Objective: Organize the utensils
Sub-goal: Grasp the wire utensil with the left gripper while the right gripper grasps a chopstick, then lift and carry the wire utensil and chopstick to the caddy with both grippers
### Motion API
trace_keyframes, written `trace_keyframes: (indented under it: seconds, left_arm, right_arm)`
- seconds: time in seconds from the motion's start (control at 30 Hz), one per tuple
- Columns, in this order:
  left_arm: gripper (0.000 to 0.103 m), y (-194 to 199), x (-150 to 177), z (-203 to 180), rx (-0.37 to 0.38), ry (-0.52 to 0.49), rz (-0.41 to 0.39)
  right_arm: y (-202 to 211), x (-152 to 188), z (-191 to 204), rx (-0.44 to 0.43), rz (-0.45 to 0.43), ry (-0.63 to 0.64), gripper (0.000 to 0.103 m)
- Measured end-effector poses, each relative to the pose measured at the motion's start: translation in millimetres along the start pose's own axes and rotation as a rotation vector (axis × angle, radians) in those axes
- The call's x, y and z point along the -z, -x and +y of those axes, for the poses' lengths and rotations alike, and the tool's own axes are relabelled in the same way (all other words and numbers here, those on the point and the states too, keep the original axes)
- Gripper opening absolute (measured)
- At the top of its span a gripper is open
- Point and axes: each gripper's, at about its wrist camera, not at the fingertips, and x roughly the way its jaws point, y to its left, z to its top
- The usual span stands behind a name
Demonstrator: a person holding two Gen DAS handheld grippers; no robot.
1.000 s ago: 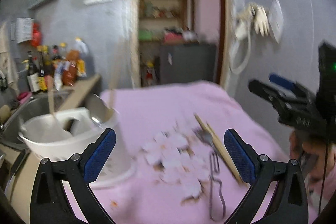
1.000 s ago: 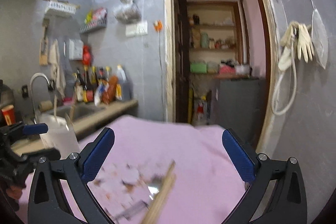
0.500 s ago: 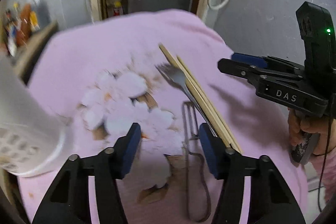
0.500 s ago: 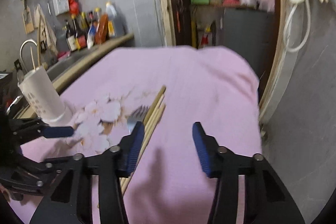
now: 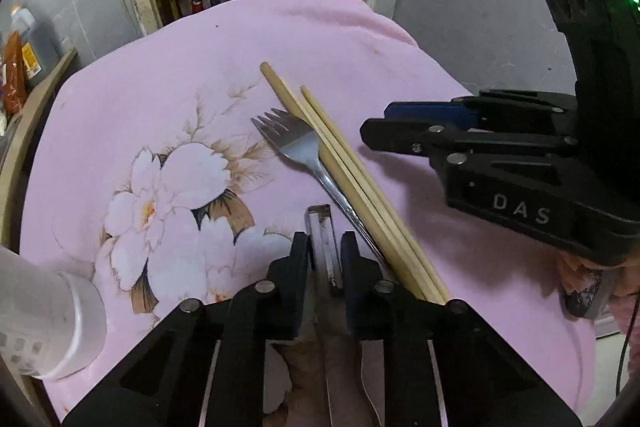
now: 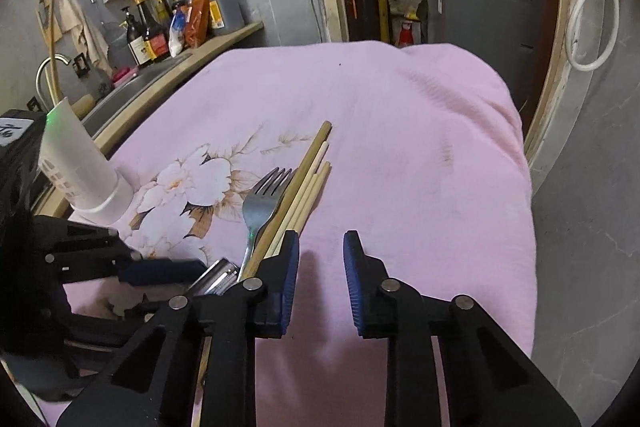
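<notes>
Utensils lie mid-cloth: a fork [image 5: 298, 146] touching the chopsticks [image 5: 352, 183], with a metal peeler [image 5: 323, 247] at their 7 o'clock. The left gripper [image 5: 324, 259] has just been closing and seems to pinch the peeler. The right gripper [image 6: 321, 269] has been closing too, nothing between its jaws. The pink cloth [image 6: 420, 147] is bare toward 3 o'clock, up to its edge. A white holder [image 6: 80, 171] stands at 9 o'clock.

Pink cloth [image 6: 420, 155] right of chopsticks [image 6: 308, 183] bare — white holder [image 6: 80, 171] blocks left edge.

Handle ends of fork [image 5: 299, 146] and chopsticks [image 5: 348, 183] hidden behind left gripper [image 5: 325, 253]; holder [image 5: 44, 323] cut off at edge.
</notes>
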Motion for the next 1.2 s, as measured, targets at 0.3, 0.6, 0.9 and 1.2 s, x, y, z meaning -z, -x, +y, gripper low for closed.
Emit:
trace_keyframes:
  seconds: [0.3,0.6,0.9,1.2]
  left_arm:
    - [0.011,6.7,3.1,45.6,0.003,0.169,-0.028]
    - [0.011,13.4,4.3,44.1,-0.021,0.148,-0.018]
    - [0.01,22.8,8.8,42.8,-0.009,0.195,-0.086]
    - [0.009,93.8,37.6,31.8,-0.084,0.209,-0.449]
  right_arm:
    - [-21.8,-12.5,9.8,0.038,0.066,0.016,0.018]
    - [-41.9,-31.1,10.8,0.105,0.171,0.018,0.019]
    - [-19.4,-19.6,-5.1,0.017,0.119,-0.145,0.003]
    - [61.5,18.5,33.3,0.029,-0.311,-0.046,0.003]
